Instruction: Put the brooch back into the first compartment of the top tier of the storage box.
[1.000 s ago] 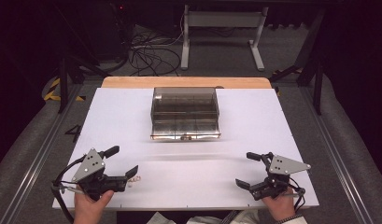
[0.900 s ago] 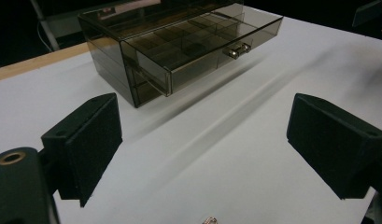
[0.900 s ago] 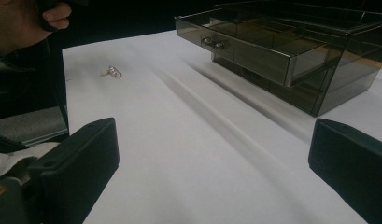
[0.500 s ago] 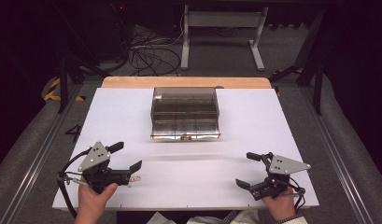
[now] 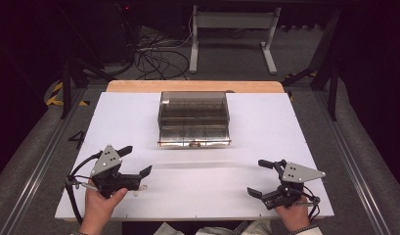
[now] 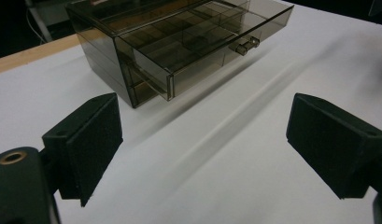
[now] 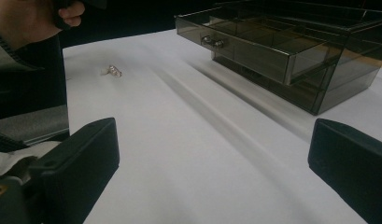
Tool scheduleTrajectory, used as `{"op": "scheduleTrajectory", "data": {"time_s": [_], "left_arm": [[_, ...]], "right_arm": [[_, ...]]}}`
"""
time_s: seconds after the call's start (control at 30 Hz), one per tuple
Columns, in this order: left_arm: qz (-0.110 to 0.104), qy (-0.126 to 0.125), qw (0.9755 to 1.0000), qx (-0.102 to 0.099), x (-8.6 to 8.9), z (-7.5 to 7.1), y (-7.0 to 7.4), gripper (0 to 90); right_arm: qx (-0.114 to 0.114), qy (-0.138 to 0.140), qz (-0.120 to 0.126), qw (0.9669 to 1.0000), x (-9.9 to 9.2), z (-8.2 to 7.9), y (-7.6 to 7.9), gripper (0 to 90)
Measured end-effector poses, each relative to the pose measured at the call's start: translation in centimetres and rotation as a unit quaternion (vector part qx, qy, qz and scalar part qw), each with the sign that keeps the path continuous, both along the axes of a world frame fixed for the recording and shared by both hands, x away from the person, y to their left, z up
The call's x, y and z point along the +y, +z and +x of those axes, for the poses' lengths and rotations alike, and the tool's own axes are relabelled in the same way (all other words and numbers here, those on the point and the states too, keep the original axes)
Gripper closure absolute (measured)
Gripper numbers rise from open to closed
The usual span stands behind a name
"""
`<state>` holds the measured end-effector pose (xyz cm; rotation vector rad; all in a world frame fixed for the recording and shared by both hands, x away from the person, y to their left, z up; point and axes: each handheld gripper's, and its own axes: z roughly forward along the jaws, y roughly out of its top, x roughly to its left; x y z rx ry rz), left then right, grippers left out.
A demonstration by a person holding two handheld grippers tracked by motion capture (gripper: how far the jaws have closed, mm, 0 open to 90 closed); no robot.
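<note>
Both pairs of jaws stand spread and empty; the left gripper hovers just over a small ring lying on the white table, the right gripper well apart from it; the smoked drawer box sits mid-table, its lower drawer pulled out; judging by that, picking up and stowing the ring is all still to do.

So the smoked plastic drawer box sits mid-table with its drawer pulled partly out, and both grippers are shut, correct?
Not quite: both grippers are open. The left gripper and the right gripper have their jaws spread wide with nothing between them, as both gripper views show. The rest holds: the drawer box sits mid-table with its drawer pulled partly out.
</note>
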<state>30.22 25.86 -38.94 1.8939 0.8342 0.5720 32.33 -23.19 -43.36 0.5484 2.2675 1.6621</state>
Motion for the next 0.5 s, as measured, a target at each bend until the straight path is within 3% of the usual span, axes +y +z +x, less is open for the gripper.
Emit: {"op": "scheduleTrajectory", "data": {"time_s": [0.3,0.5], "left_arm": [[0.002,-0.004,0.9999,0.016,0.22,0.26,0.12,13.3],[0.013,-0.019,0.9987,0.046,0.15,0.49,0.05,14.5]], "right_arm": [[-0.001,0.001,-0.001,1.0,0.05,-0.02,0.0,2.8],[0.0,0.002,0.0,1.0,0.04,-0.03,0.01,2.8]]}}
